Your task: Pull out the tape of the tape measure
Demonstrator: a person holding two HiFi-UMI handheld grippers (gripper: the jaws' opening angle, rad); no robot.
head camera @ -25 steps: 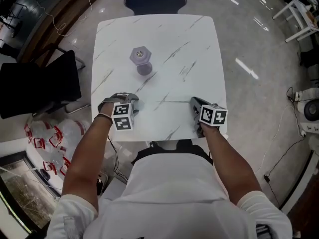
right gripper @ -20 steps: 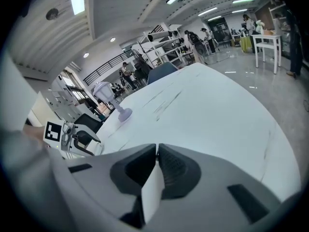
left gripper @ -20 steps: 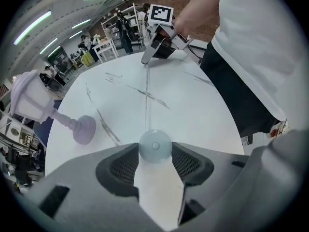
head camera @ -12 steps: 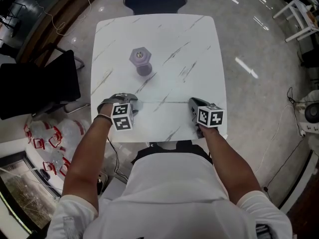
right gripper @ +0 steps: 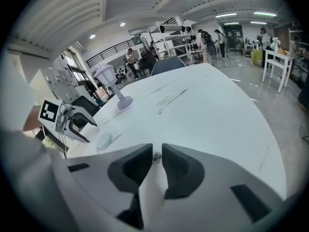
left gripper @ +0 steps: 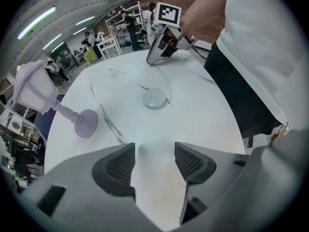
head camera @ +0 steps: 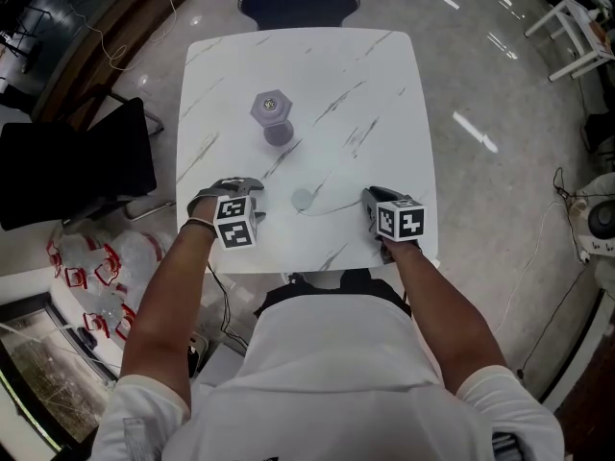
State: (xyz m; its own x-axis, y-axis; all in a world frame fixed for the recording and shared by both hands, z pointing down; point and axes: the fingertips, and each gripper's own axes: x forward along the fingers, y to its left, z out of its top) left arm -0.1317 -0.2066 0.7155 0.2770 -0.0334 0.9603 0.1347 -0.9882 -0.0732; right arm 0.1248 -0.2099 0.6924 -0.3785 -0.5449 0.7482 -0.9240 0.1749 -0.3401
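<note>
Pale tape measure [head camera: 303,198] rests on the worktop [head camera: 317,84], its tape [left gripper: 170,83] curving right into the right gripper [right gripper: 154,158], whose jaws pinch it. The left gripper [left gripper: 154,159] has jaws that have just been opening, now empty. Next, probably regrip the case and pull.

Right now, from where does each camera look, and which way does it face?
Head view: on the head, steeply down onto the table; both forearms, left gripper, right gripper show.
Left gripper view: on that gripper, facing the right one; own jaws, just opened wider, hold nothing.
Right gripper view: on that gripper, facing the left one; own jaws shut on the tape.
Shared: all see the round case.
</note>
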